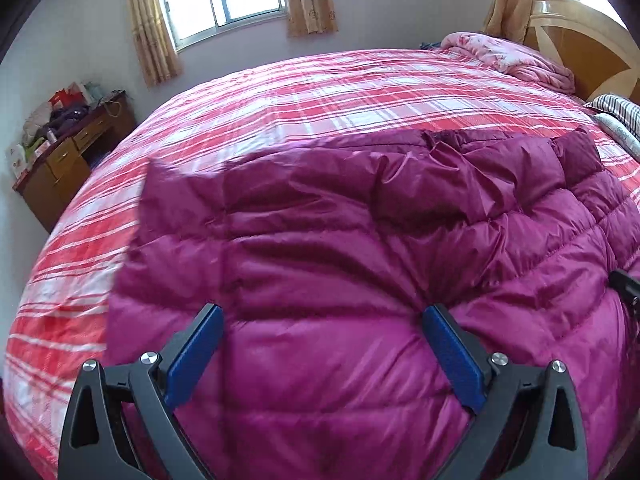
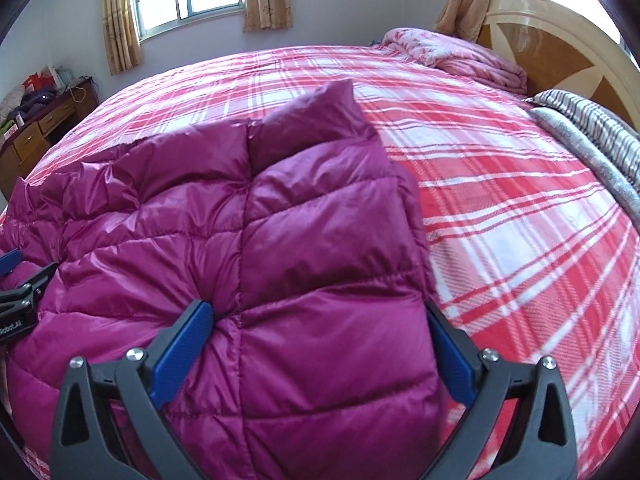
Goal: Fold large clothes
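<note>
right gripper [image 2: 318, 314] fingers spread | magenta down jacket [image 2: 280, 240] between, beneath

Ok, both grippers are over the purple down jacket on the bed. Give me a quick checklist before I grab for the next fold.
1. Left gripper open: ok.
2. Right gripper open: ok.
3. Purple down jacket lying on the plaid bedspread: ok.
4. Jacket flat: not ok, its far part is bunched and puckered.
5. Free bedspread beside the jacket: ok, both sides.
6. Fabric between the fingers: ok, but grip depth cannot tell.
</note>
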Demonstrator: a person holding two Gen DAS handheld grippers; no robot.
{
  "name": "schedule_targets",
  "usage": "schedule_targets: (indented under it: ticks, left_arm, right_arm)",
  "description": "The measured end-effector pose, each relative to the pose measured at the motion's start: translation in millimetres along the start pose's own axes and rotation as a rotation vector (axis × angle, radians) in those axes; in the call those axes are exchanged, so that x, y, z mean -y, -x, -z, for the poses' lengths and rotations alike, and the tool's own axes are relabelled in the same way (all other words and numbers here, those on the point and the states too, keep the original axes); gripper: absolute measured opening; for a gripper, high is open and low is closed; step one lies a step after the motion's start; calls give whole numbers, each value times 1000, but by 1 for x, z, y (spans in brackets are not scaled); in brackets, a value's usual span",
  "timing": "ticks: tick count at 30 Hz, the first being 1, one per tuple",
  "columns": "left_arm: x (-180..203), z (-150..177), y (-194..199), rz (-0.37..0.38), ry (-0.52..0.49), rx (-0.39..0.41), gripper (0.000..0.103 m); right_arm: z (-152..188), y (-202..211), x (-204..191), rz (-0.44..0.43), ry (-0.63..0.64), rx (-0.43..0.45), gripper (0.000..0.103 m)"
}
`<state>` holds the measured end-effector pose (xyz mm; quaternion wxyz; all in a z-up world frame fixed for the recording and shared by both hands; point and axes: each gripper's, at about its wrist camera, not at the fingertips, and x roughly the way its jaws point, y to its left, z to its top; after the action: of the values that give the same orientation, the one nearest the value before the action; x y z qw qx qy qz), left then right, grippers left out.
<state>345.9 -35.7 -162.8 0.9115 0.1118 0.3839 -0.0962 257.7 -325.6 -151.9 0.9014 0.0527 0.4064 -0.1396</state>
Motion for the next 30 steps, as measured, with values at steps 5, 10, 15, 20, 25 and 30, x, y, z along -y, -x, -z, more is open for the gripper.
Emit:
schedule_targets:
  ticks: [5, 10, 15, 20, 25, 30]
  left_arm:
    - [-58, 28, 53, -180, 82, 101, 100]
    - [-123, 67, 61, -187, 243, 45, 100]
    - [-130, 88, 62, -29, 344, 33, 100]
    - [-97, 88, 54, 106, 329, 14, 100]
    - [-97, 92, 41, 164, 398, 4, 83]
    - [-84, 85, 50, 255, 356, 6, 23]
  right_arm:
    - [8, 53, -31, -95, 43, 124, 101]
    - [23, 72, -80, -184, 145, 162, 101]
    - [49, 32, -113, -101, 296, 63, 101]
    - [53, 24, -112, -95, 294, 63, 103]
    - [52, 21, -106, -117, 276, 72, 103]
    - [53, 20, -101, -128, 266, 94, 103]
